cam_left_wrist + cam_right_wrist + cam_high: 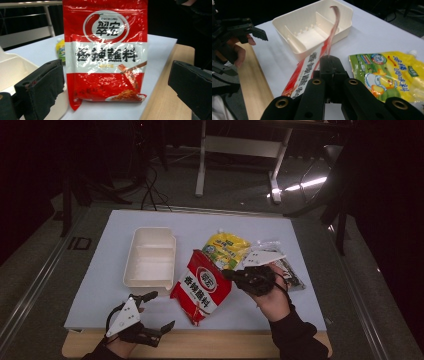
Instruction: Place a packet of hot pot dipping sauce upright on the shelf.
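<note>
On the white table top (300,300) you are working with one cream plastic divided box (149,256), one red glossy seasoning pouch (202,287), one yellow spouted sauce pouch (228,247) and one dark clear-wrapped packet (287,270).

At the left, your left gripper (160,312) is resting by the near wooden edge, jaws pointing right and standing wide apart with nothing between them. In the left gripper view the two black pads are flanking the red pouch from a distance without touching it.

The cream box is sitting empty just beyond that gripper, left of the red pouch.

The red pouch is hanging raised and tilted between the box and the yellow pouch, its lower end near the table's front edge.

At the right, your right gripper (231,275) is pointing left with your hand behind it. Its jaws are pinching tight on the pouch's upper edge, as the right gripper view shows (329,62).
</note>
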